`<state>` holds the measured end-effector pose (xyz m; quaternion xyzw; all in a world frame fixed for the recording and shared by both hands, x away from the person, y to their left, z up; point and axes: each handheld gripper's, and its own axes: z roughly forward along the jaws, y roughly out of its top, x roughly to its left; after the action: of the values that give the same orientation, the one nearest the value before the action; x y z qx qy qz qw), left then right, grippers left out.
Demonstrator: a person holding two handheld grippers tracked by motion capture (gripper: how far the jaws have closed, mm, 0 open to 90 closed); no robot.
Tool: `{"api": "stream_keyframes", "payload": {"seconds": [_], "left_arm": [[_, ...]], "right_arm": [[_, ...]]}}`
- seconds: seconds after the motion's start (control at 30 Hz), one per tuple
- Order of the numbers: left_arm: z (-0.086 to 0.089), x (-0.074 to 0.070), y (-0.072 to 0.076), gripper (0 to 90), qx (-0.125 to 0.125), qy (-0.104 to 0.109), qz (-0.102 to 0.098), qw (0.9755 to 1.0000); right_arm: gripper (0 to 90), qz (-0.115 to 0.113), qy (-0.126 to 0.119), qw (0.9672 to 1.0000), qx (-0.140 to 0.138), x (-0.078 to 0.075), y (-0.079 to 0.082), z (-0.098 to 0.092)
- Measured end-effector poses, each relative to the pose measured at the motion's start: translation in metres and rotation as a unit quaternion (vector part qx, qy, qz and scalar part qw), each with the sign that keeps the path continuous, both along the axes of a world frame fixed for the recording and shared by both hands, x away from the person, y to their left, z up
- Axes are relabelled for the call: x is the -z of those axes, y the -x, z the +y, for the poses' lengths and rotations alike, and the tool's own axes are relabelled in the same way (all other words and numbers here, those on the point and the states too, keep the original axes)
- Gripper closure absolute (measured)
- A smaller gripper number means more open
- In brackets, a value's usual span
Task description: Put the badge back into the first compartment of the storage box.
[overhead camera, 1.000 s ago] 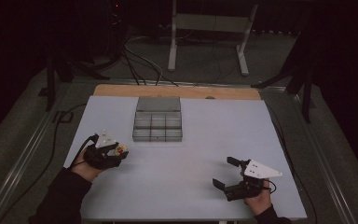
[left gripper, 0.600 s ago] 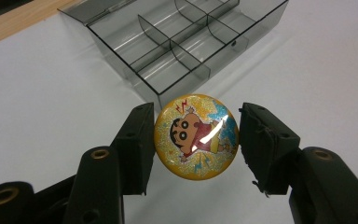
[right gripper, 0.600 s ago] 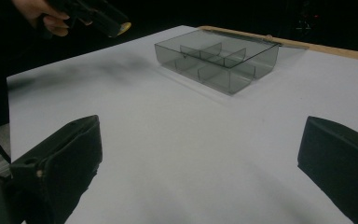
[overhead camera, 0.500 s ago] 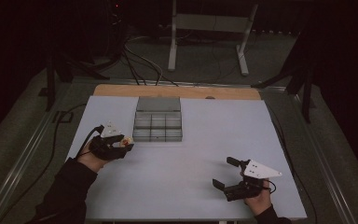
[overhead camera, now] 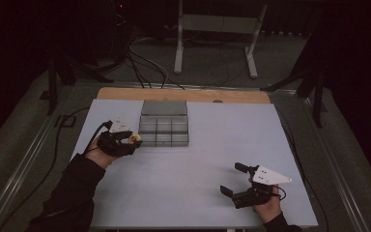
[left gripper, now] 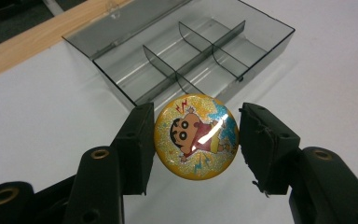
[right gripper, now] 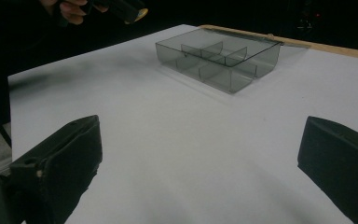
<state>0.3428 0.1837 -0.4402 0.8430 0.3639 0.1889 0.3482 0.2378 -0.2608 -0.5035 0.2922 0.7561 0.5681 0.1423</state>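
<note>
Looking down from the high view, the left gripper (overhead camera: 128, 141) carries a round badge (overhead camera: 135, 138) just left of the divided tray (overhead camera: 164, 129). Its own view shows jaws clamped on the badge (left gripper: 196, 136), tray (left gripper: 186, 60) just ahead. The right gripper (right gripper: 200, 163) gapes empty, tray (right gripper: 216, 58) far ahead.

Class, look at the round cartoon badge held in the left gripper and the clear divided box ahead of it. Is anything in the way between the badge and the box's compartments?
Nothing visible is. The left gripper holds the badge just short of the box. The lid lies open behind, the compartments look empty, and bare table lies between.
</note>
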Motion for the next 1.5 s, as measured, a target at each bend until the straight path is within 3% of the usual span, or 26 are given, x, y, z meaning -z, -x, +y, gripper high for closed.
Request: {"api": "stream_keyframes", "payload": {"seconds": [1.07, 1.2, 1.3, 1.5], "left_arm": [[-0.021, -0.019, -0.052, 47.7, -0.003, 0.014, -0.004, 0.9999], [-0.024, -0.019, -0.058, 47.7, -0.004, 0.007, -0.005, 1.0000], [-0.028, -0.020, -0.060, 47.7, -0.002, -0.016, -0.018, 0.9997], [-0.032, -0.019, -0.067, 47.7, -0.002, -0.014, -0.015, 0.9998]], "right_arm": [[0.0, 0.002, -0.002, 1.0000, -0.002, 0.000, 0.000, 0.000], [0.0, 0.002, -0.002, 1.0000, -0.003, 0.000, 0.000, 0.000], [0.0, 0.003, -0.002, 1.0000, -0.003, 0.000, 0.000, 0.000], [0.0, 0.004, -0.003, 1.0000, -0.003, 0.001, 0.000, 0.000]]}}
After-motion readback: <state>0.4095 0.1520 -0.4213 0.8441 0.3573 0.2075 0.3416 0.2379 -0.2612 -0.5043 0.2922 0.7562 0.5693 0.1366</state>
